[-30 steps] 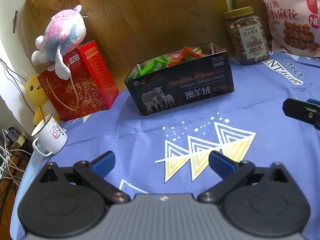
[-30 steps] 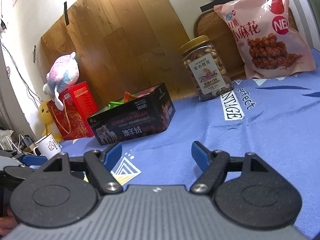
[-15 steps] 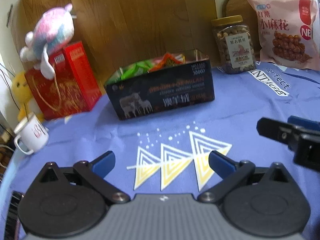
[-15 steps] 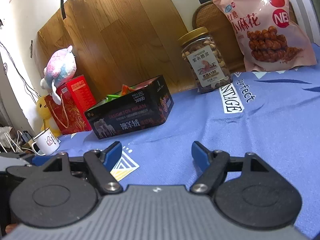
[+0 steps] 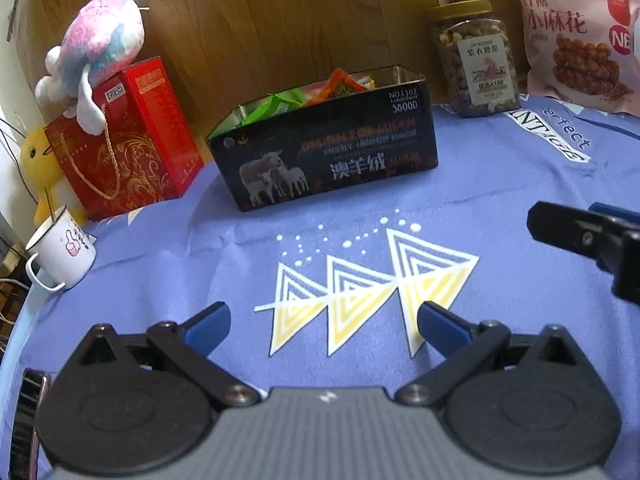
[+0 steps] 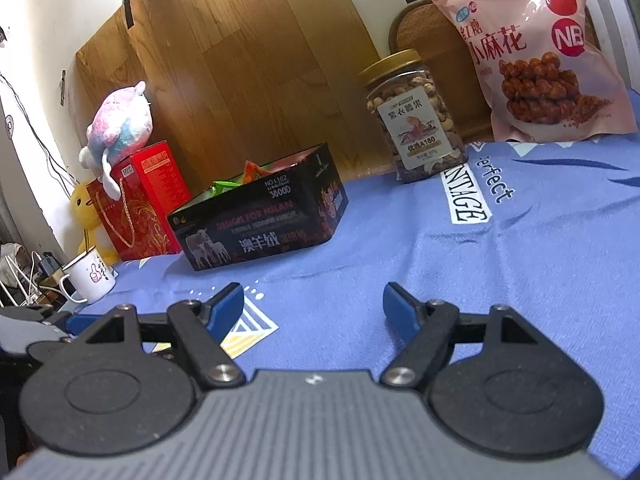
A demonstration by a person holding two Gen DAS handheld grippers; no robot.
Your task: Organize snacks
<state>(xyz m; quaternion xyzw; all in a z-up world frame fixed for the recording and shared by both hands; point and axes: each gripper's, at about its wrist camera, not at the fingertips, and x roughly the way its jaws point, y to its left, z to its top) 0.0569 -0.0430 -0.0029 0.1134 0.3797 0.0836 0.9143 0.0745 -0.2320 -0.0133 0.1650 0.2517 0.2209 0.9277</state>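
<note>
Blue cloth (image 5: 460, 200) lies bare before both spread, empty claws, left claw (image 5: 322, 322); right claw (image 6: 314, 306); black tin (image 5: 328, 152) beyond.

Both hand-held grippers (image 5: 322, 320) (image 6: 314, 306) gape (empty).

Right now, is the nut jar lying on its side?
No, the nut jar stands upright on the blue cloth, gold lid on top.

Snack packets (image 5: 308, 96) in tin (image 5: 332, 160), jar (image 5: 476, 60) right, gift box (image 5: 128, 140) left
</note>
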